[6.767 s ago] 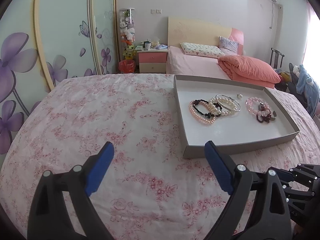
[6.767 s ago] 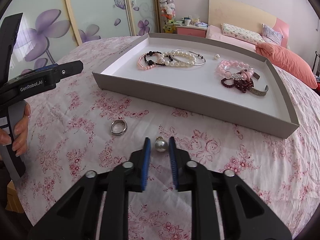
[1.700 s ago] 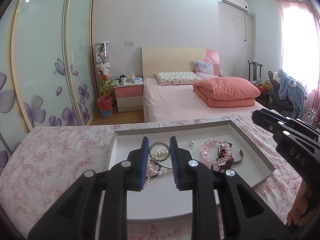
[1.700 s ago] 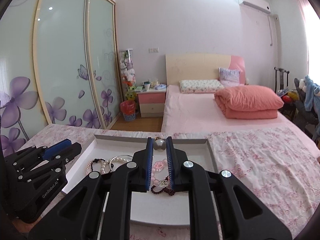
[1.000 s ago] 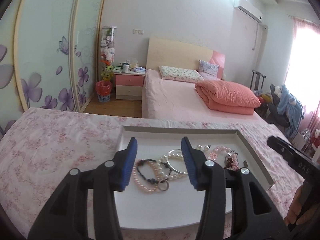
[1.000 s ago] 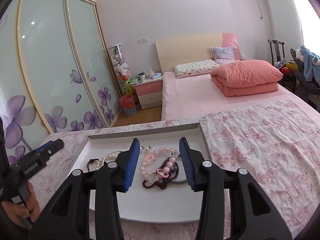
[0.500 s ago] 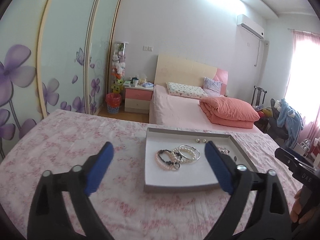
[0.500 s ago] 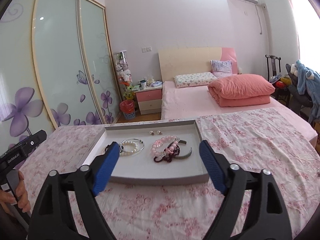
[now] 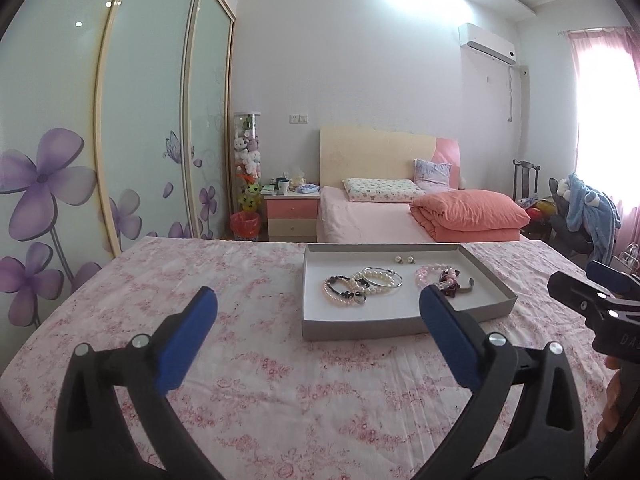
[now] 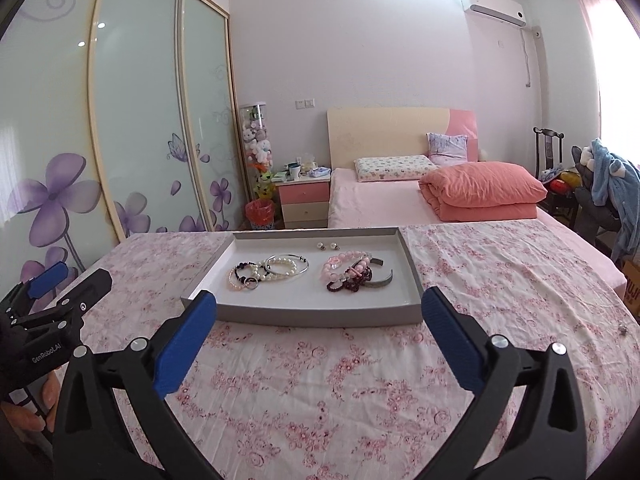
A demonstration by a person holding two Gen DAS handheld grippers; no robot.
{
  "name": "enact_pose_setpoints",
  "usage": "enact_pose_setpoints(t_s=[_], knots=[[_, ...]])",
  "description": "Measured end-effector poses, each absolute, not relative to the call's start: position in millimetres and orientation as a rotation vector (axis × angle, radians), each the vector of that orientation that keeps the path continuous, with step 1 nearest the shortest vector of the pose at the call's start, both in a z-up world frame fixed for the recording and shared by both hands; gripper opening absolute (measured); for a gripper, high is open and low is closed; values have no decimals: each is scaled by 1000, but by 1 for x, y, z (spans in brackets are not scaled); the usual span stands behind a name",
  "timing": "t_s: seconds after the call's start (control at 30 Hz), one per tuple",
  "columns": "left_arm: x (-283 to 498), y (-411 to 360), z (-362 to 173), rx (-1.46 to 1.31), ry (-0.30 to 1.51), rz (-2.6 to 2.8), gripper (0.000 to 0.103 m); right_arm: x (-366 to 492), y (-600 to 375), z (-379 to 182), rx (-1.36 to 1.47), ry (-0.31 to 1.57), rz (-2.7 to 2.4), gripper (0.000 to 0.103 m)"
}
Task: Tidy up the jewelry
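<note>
A grey tray [image 9: 360,328] with a white floor lies on the pink floral cloth [image 9: 260,380]. In it are pearl bracelets [image 9: 362,286], a silver ring [image 9: 359,299], pink bead bracelets [image 9: 440,276] and two pearl studs [image 9: 404,259]. My left gripper [image 9: 316,296] hangs before the tray's near wall, its jaws opening wide with nothing between them. In the right wrist view the tray [image 10: 304,316] holds the same pearl bracelets [image 10: 276,268] and pink bracelets [image 10: 352,268]. My right gripper [image 10: 318,298] is also opening, with nothing between its jaws, short of the tray.
A tiny metallic item [image 10: 622,330] lies on the cloth at the far right. Beyond the table stand a bed with an orange quilt [image 9: 468,216], a pink nightstand [image 9: 290,216] and flowered sliding doors [image 9: 140,120]. A hand [image 10: 36,404] holds the left gripper's handle.
Both grippers have drawn back from over the tray to the cloth in front of it, and their jaws have spread from narrow to wide. The ring and pearl stud now lie in the tray.
</note>
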State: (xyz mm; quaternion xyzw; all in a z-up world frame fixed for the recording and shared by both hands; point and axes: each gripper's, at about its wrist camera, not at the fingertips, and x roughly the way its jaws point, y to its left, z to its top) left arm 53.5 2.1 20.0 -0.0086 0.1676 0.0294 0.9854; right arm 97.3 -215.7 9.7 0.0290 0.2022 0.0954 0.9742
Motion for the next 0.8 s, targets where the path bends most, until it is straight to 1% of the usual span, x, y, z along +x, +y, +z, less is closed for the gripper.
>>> enact_pose_setpoints(t_s=[0.3, 0.8], knots=[[44, 2, 9, -16, 342, 67, 99, 81, -222, -5, 79, 404, 182, 101], [44, -1, 4, -24, 352, 42, 99, 78, -221, -5, 88, 395, 192, 101]])
